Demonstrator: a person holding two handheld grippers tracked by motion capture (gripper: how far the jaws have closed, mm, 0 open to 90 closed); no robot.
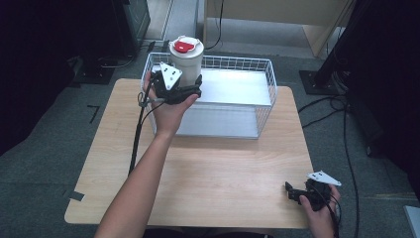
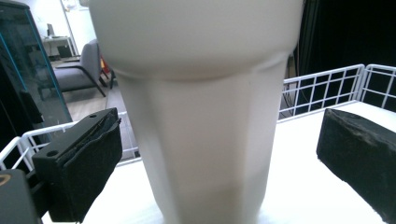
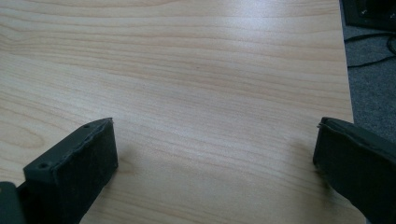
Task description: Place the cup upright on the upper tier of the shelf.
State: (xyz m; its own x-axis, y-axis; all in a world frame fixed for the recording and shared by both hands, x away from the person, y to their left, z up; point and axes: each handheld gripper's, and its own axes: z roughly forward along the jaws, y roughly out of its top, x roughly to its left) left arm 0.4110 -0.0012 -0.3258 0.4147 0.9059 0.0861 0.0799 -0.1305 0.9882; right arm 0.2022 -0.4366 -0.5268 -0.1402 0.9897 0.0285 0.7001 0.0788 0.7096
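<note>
High view: the left tongs (image 1: 190, 89) stand spread around a white jar (image 1: 186, 57) with a red-marked lid, which rests upright in the wire basket (image 1: 262, 94). Neither pad appears to touch it. Placement looks complete; withdrawal remains. The right tongs (image 1: 293, 193) hover spread above the desk (image 1: 223, 173), empty.

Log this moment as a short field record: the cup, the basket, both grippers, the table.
cup: white tumbler with red-tabbed lid, upright in the basket's left rear corner
basket: white wire basket on the table's far side
left gripper: left gripper open, jaws either side of the tumbler, gaps visible, no grip
right gripper: right gripper open, low over the near right corner, holding nothing
table: light wooden table
</note>
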